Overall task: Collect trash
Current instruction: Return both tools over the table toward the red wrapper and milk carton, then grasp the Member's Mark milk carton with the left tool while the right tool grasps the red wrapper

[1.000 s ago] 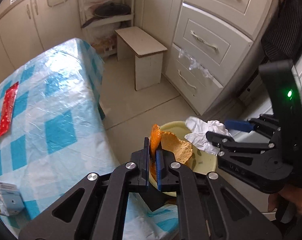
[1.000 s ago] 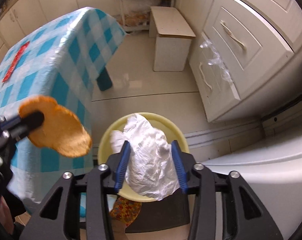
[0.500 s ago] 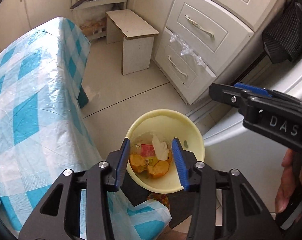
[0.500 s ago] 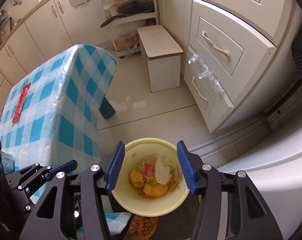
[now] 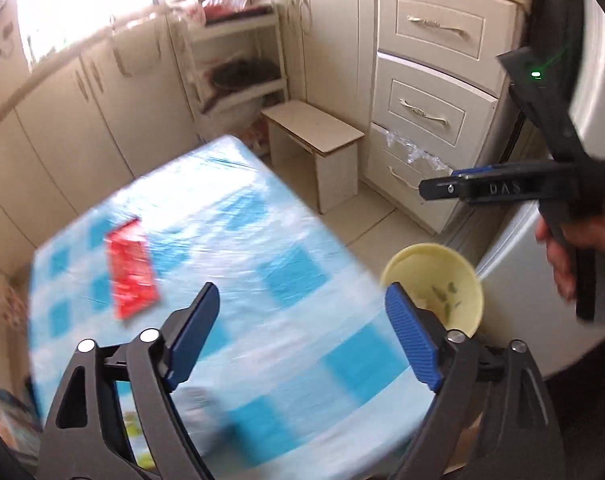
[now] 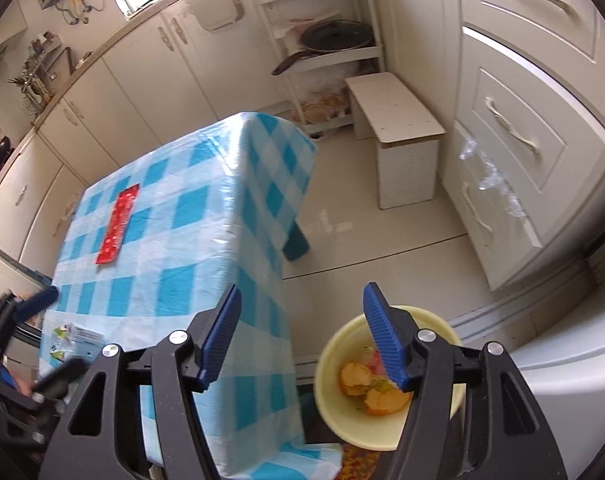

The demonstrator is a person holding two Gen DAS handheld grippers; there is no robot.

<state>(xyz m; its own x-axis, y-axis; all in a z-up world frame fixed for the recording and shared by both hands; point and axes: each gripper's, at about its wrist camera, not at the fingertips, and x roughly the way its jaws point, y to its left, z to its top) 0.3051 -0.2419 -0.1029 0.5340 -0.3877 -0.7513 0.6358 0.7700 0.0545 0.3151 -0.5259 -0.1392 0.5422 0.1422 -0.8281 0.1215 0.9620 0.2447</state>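
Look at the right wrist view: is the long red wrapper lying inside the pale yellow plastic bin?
No, the long red wrapper lies flat on the blue-checked tablecloth, well apart from the pale yellow plastic bin.

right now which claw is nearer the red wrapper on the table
Left. The left claw hangs over the tablecloth just short of the red wrapper; the right claw sits off the table's edge by the yellow bin.

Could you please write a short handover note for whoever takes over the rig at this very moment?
Left gripper: open and empty, its fingers have just been opening, now over the checked table.
Right gripper: open and empty, also just been opening, above the table edge and the yellow bin.
Done: orange peels lie in the bin, which stands beside the table.
Left: the red wrapper in the middle of the table and a small printed packet at its near edge.
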